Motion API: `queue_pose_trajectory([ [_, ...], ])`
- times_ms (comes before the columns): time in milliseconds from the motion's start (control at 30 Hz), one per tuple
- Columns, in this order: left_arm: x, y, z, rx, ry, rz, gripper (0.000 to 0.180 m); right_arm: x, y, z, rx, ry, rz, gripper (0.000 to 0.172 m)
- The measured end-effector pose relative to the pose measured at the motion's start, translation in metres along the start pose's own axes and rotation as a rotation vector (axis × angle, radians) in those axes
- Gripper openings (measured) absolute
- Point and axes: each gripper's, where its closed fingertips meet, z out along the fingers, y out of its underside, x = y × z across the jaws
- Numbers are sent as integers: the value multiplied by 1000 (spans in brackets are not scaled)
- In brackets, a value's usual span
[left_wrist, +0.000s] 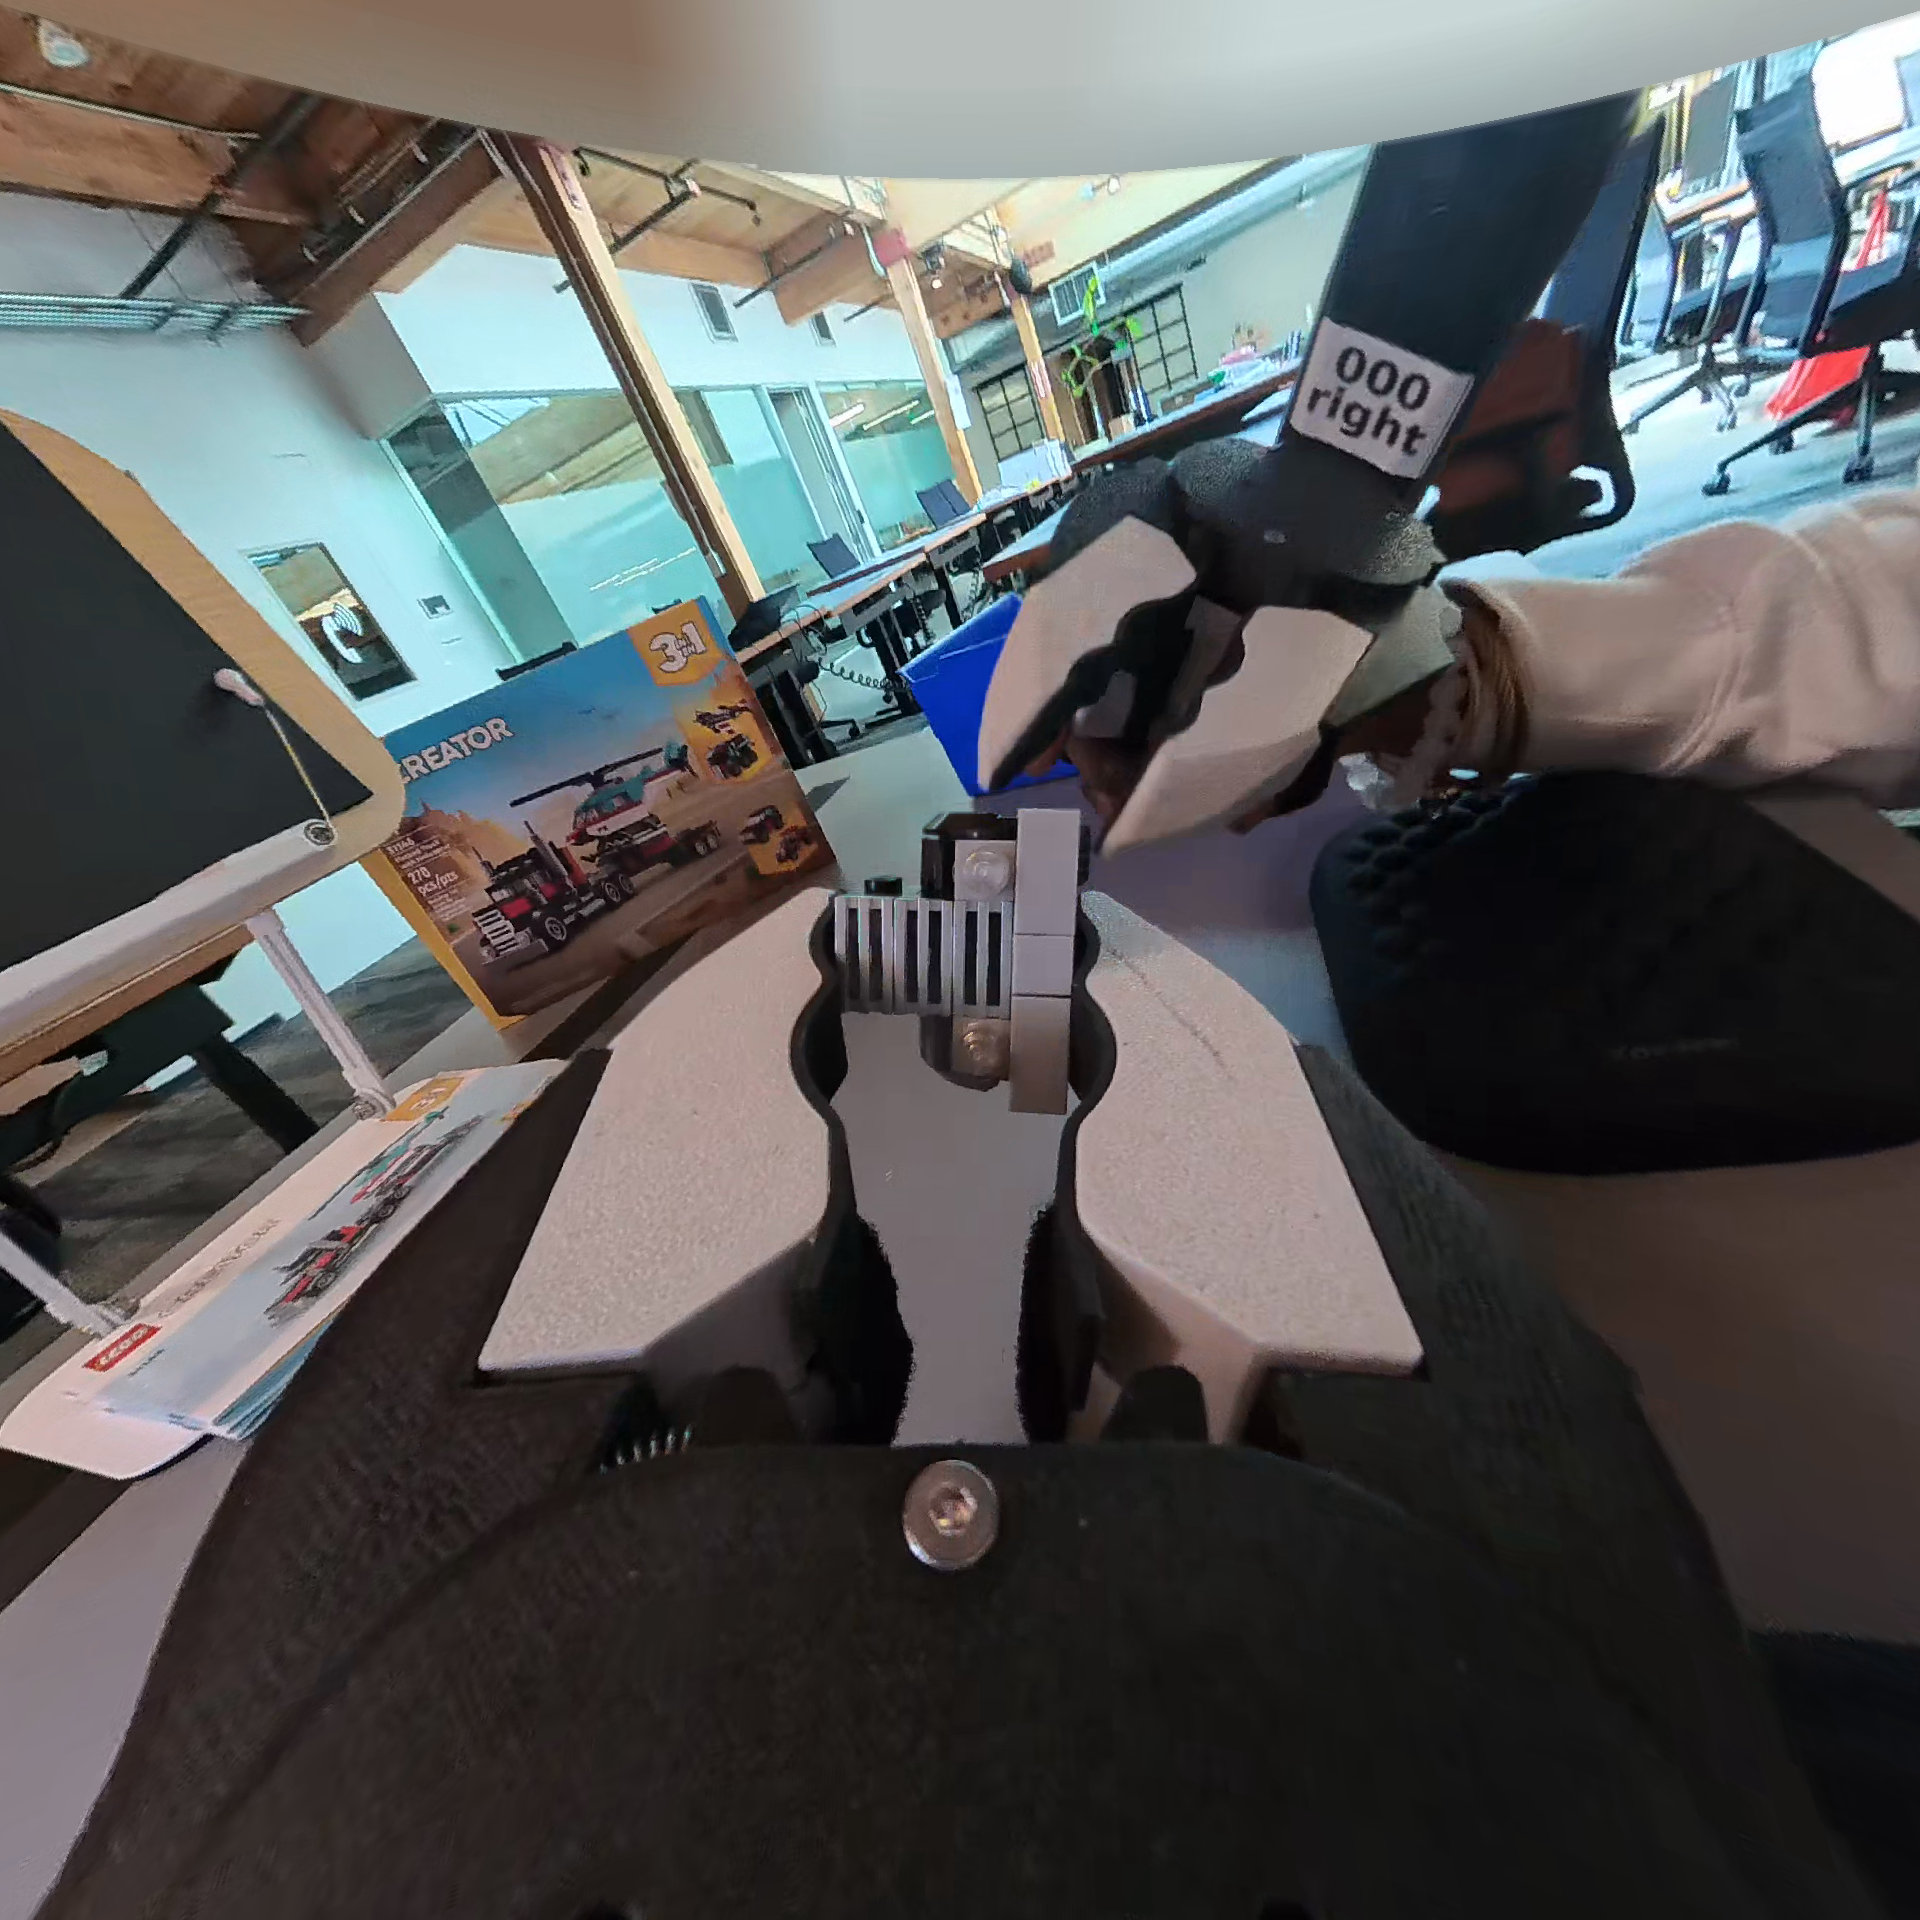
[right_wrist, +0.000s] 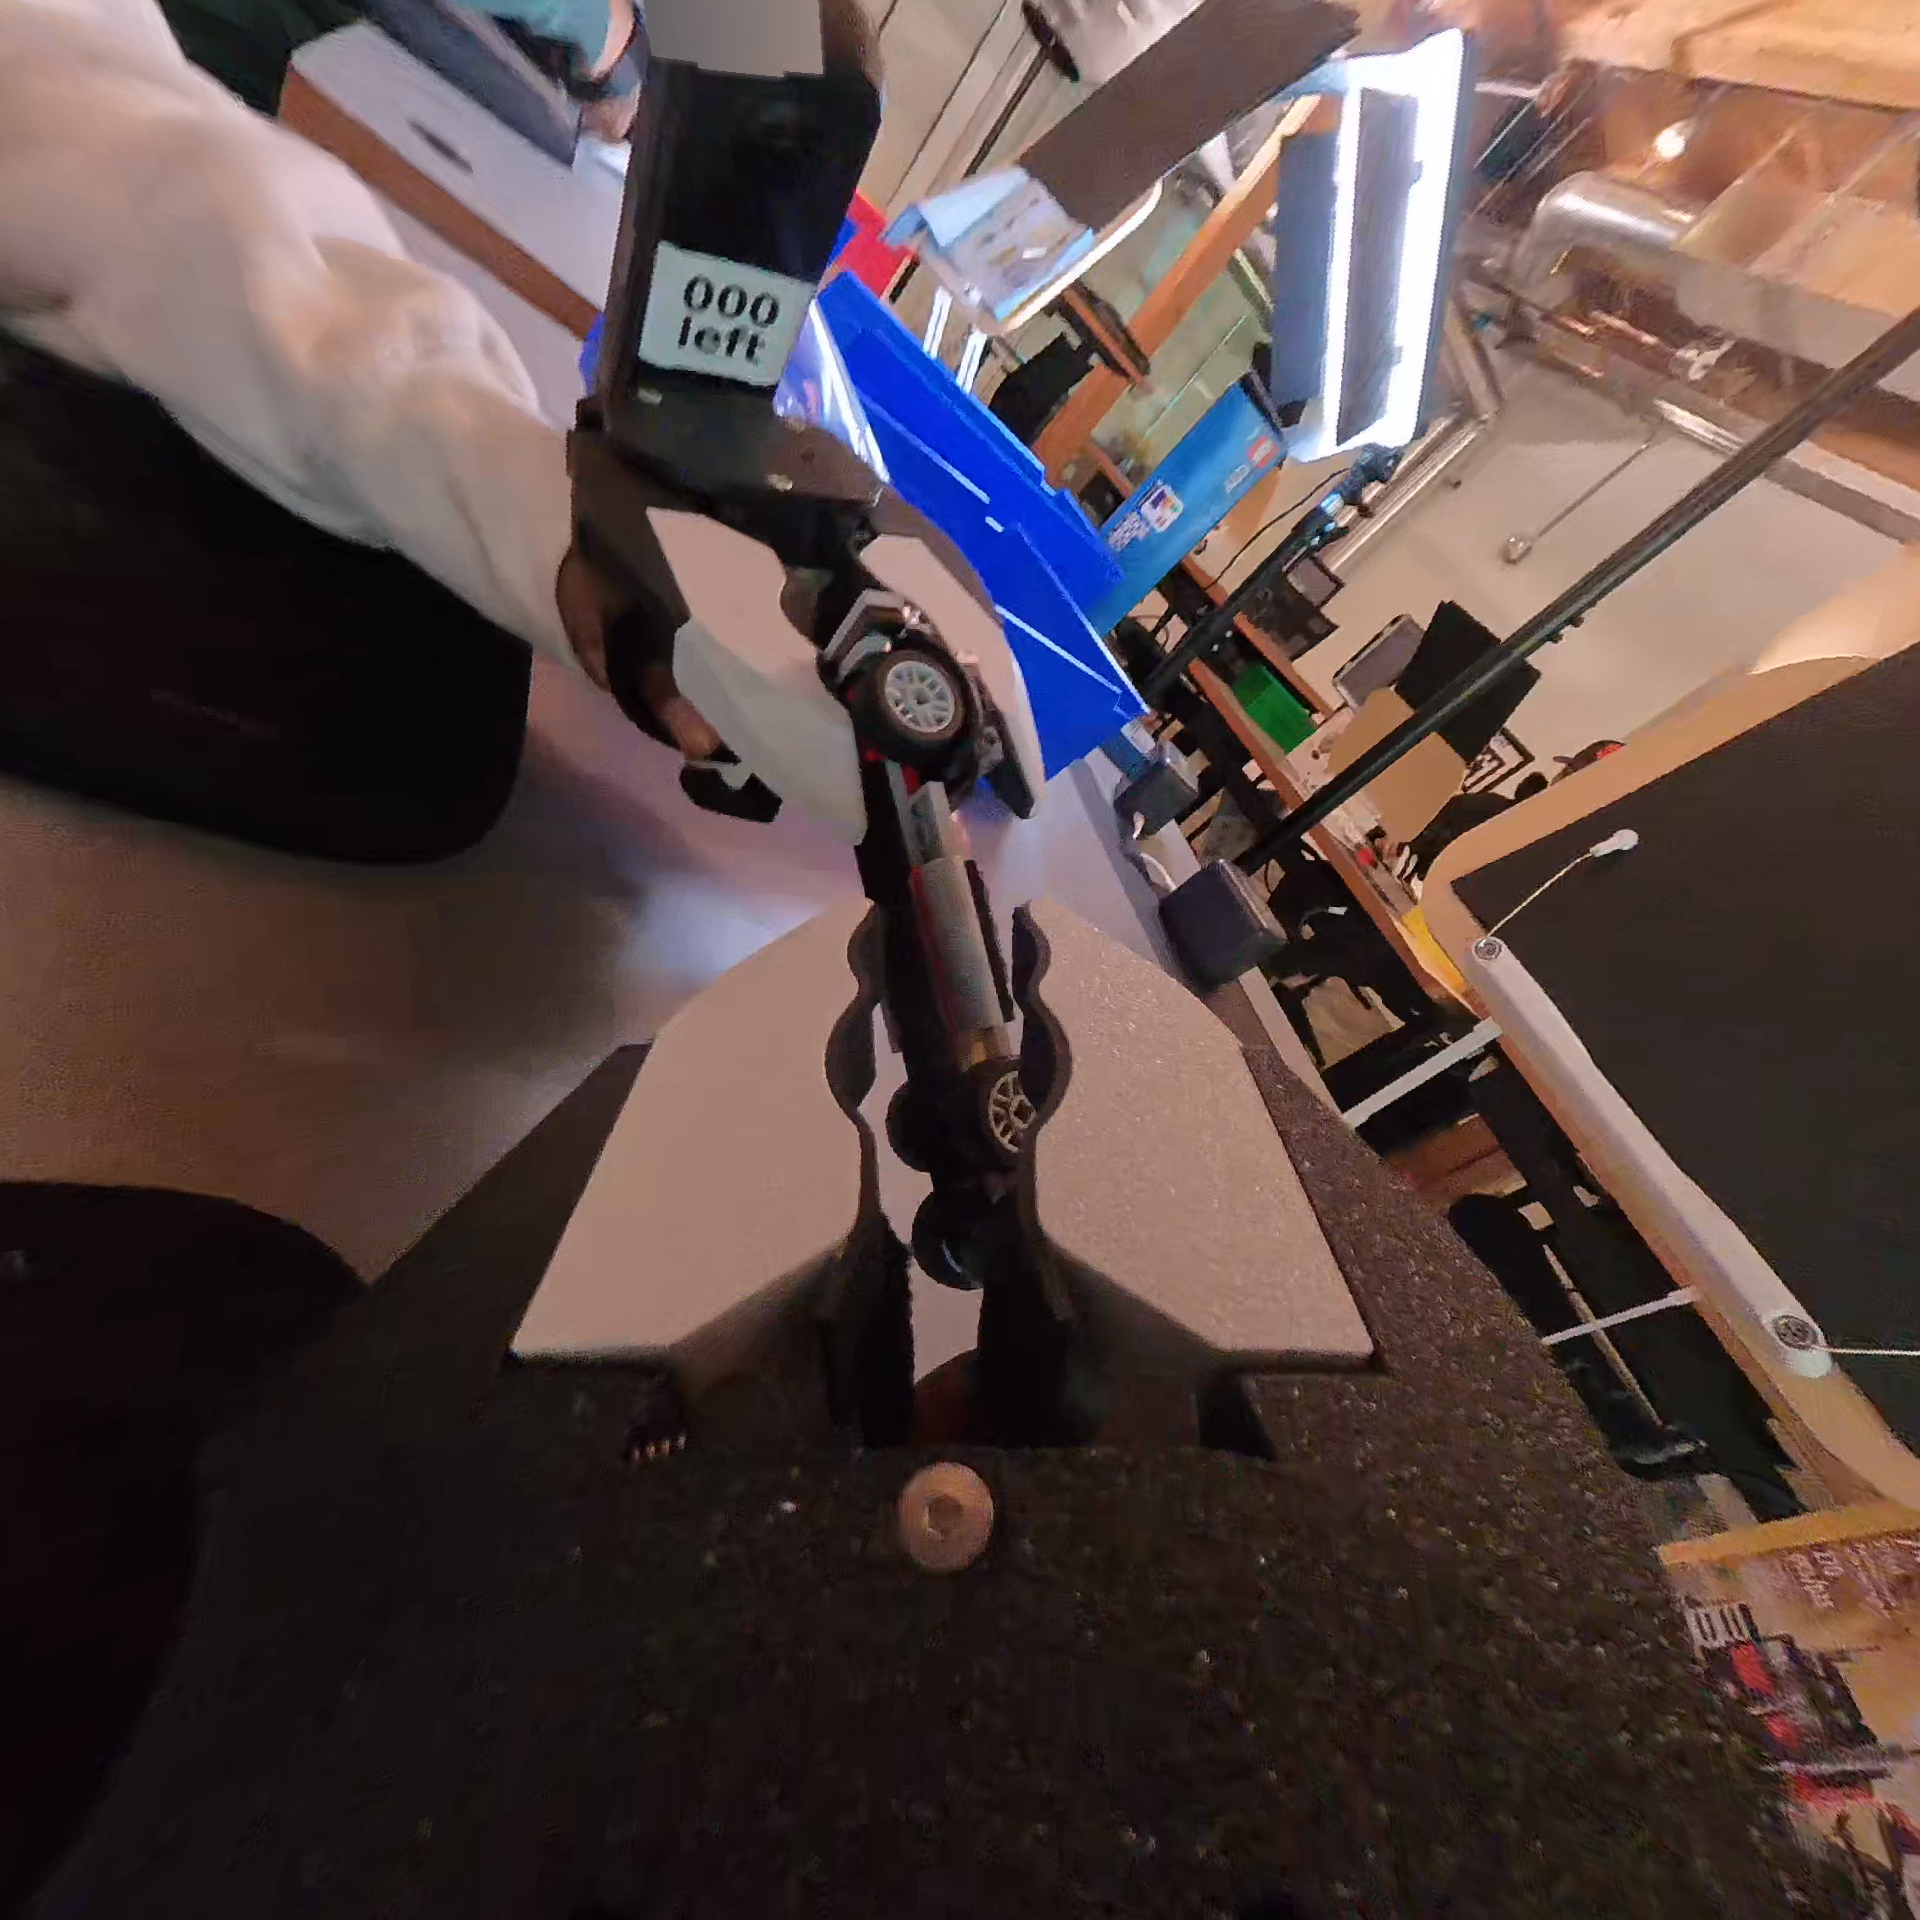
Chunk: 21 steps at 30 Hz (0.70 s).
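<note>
A brick-built toy truck (left_wrist: 925, 956) with a grey striped grille is held off the grey table (left_wrist: 1662, 1403). My left gripper (left_wrist: 956, 987) is shut on its front end, with both pads pressed on the grille and the grey bricks. In the right wrist view the truck (right_wrist: 956, 966) runs lengthwise away from me, with a grey-hubbed wheel (right_wrist: 920, 698) at the far end. My right gripper (right_wrist: 945, 935) is shut on the truck's rear part, near the back wheels. The left gripper (right_wrist: 930, 800) grips the far end there. The right gripper (left_wrist: 1049, 810) shows just behind the truck in the left wrist view.
A toy set box (left_wrist: 603, 821) stands on the table at the left, with an instruction booklet (left_wrist: 270, 1288) lying before it. A blue bin (left_wrist: 956, 686) sits behind. A black padded object (left_wrist: 1621, 966) lies at the right under a person's white sleeve (left_wrist: 1683, 665). A black board (left_wrist: 125, 675) leans at far left.
</note>
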Motion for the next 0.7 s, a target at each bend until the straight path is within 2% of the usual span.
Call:
queue_pose_trajectory([
  [100, 3, 2, 0, -14, 10, 54, 40, -6, 10, 7, -84, 7, -122, 23],
  [267, 16, 14, 3, -104, 36, 314, 40, -18, 27, 14, -203, -25, -303, 20],
  [467, 18, 16, 4, -118, 20, 457, 40, -18, 27, 14, -197, -12, -345, 19],
  [633, 15, 16, 5, -109, -11, 418, 40, -15, 29, 14, -220, 23, -348, 15],
  [700, 8, 11, 5, -79, -44, 344, 49, -12, 30, 13, -230, 47, -329, 16],
])
